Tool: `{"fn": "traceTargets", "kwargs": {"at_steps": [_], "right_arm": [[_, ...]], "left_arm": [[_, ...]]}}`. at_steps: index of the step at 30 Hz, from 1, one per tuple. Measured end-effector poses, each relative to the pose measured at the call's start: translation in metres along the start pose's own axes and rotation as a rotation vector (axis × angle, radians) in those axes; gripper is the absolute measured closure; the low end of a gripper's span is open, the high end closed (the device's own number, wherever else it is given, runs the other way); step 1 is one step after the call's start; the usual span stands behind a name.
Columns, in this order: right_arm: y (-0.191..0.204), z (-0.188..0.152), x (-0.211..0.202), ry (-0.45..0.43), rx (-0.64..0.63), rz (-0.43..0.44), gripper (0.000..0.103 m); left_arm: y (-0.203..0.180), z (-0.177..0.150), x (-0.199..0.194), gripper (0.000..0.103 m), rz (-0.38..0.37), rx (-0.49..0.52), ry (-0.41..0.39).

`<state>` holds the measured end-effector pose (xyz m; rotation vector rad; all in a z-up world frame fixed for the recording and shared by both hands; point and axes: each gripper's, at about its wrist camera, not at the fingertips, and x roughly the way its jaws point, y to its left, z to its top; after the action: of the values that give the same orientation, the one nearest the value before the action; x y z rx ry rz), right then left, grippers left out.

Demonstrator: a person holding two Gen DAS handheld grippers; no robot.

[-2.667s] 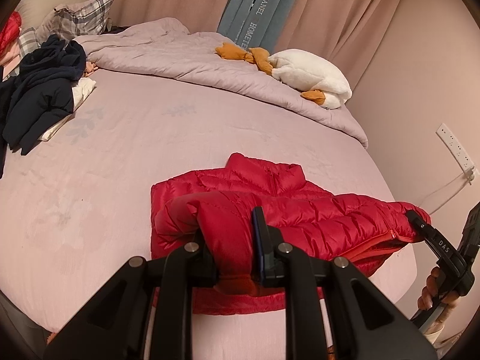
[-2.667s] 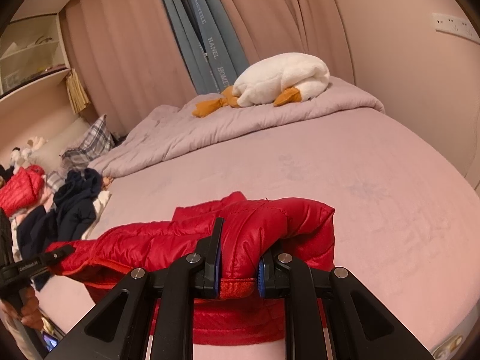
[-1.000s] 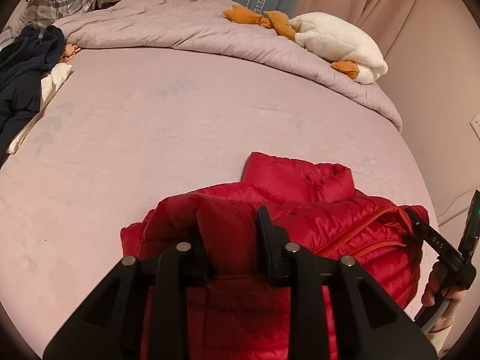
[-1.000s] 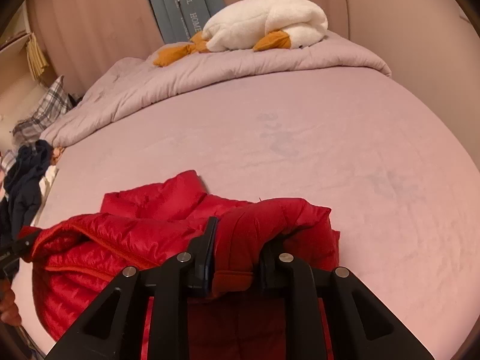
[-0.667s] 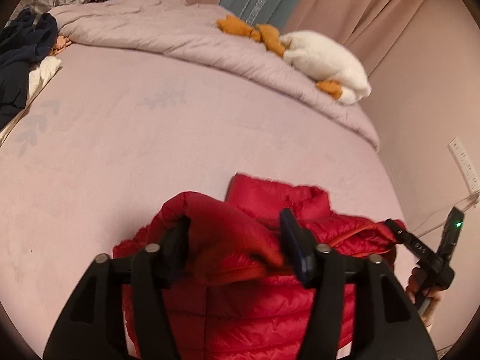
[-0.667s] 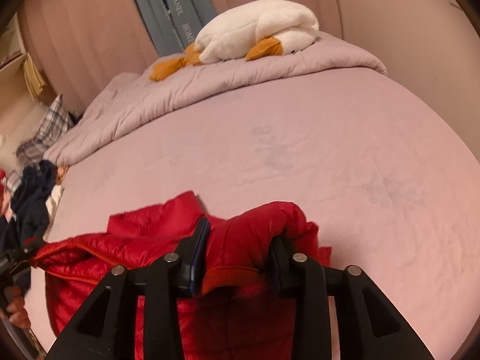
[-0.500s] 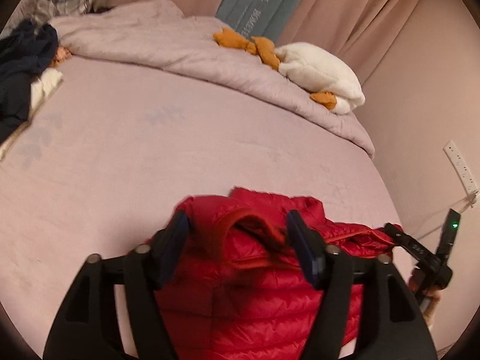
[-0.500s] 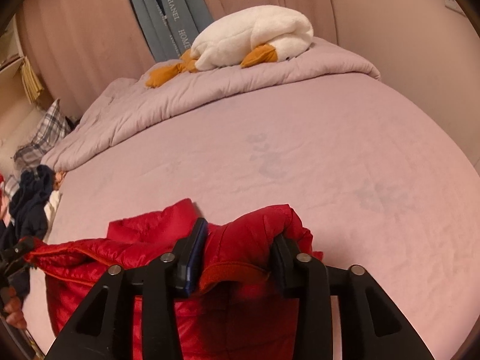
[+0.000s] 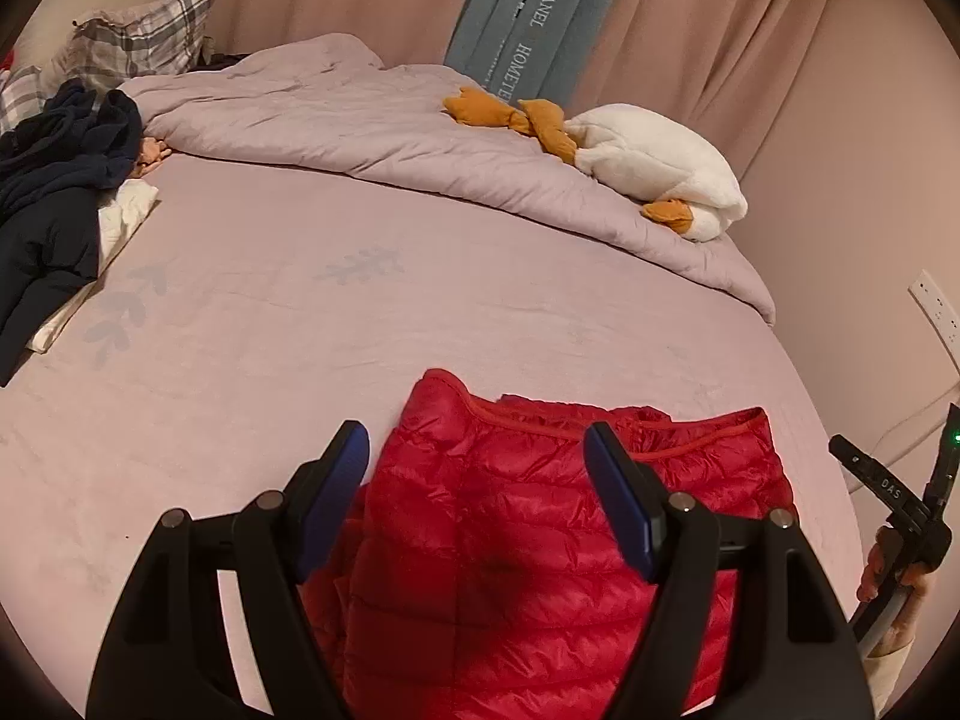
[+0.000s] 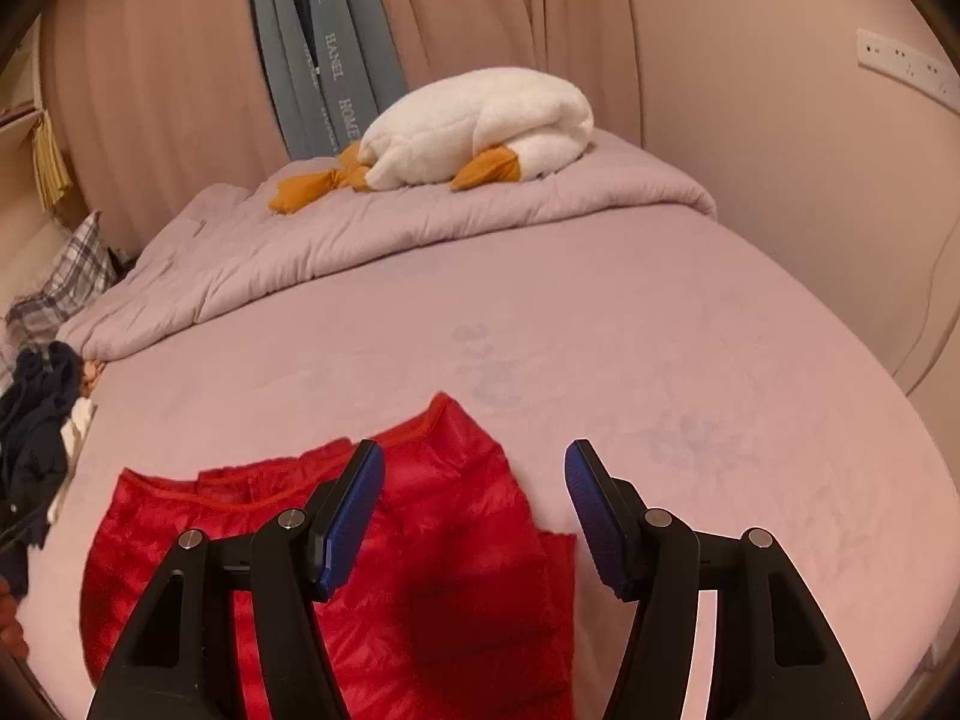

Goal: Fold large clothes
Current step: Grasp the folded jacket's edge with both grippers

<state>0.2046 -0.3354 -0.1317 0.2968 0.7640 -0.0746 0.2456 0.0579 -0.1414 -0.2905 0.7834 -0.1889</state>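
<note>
A red puffer jacket [image 9: 540, 540] lies folded flat on the pink bed sheet [image 9: 300, 330] near the front edge. My left gripper [image 9: 475, 441] hovers above it, open wide, its blue pads clear of the fabric. In the right wrist view the jacket [image 10: 180, 540] lies below and to the left. Over its right edge my right gripper [image 10: 474, 453] is opening its jaws, with nothing pressed between them. The right gripper [image 9: 888, 486] also shows at the right edge of the left wrist view, with a person's hand under it.
A bunched lilac quilt [image 9: 390, 132] with a white plush goose [image 9: 654, 162] lies across the far side of the bed. Dark clothes [image 9: 54, 192] and a plaid pillow [image 9: 144, 42] sit at the left. The wall with a socket [image 9: 936, 312] is at the right.
Both grippers were shut on folded-over parts of the jacket; both have let go, opened and risen. The jacket now lies flat on the sheet.
</note>
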Motion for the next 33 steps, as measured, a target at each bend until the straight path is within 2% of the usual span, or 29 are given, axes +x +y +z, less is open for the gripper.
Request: {"fn": "traceTargets", "kwargs": {"at_steps": [7,11,16,19,21,24,25,27,29,33], "right_arm": [[0.001,-0.011,0.019,0.092,-0.029,0.038,0.041],[-0.001,-0.016,0.037,0.130,-0.041,0.006,0.041],[-0.005,-0.014,0.056,0.184,-0.045,0.027,0.041],[-0.007,-0.015,0.070,0.232,-0.051,0.053,0.041],[-0.012,-0.015,0.083,0.259,-0.031,0.064,0.041],[-0.016,-0.016,0.095,0.306,0.015,0.100,0.042],[-0.017,-0.016,0.096,0.319,0.033,0.122,0.045],[-0.015,-0.015,0.095,0.317,0.046,0.166,0.072],[-0.008,-0.011,0.092,0.291,0.031,0.165,0.090],[0.004,0.000,0.082,0.223,0.019,0.154,0.093]], "left_arm": [[-0.001,-0.009,0.028,0.030,-0.008,0.021,0.080],[0.002,-0.019,0.048,0.032,0.041,0.035,0.104],[0.012,-0.023,0.072,0.036,0.064,0.020,0.180],[0.020,-0.023,0.084,0.051,0.056,-0.006,0.200],[0.028,-0.025,0.093,0.073,0.074,-0.033,0.234],[0.034,-0.029,0.097,0.090,0.089,-0.033,0.233],[0.036,-0.030,0.095,0.091,0.090,-0.037,0.221],[0.039,-0.030,0.088,0.093,0.094,-0.061,0.191],[0.039,-0.028,0.081,0.094,0.118,-0.062,0.158],[0.039,-0.019,0.067,0.095,0.135,-0.059,0.105]]}}
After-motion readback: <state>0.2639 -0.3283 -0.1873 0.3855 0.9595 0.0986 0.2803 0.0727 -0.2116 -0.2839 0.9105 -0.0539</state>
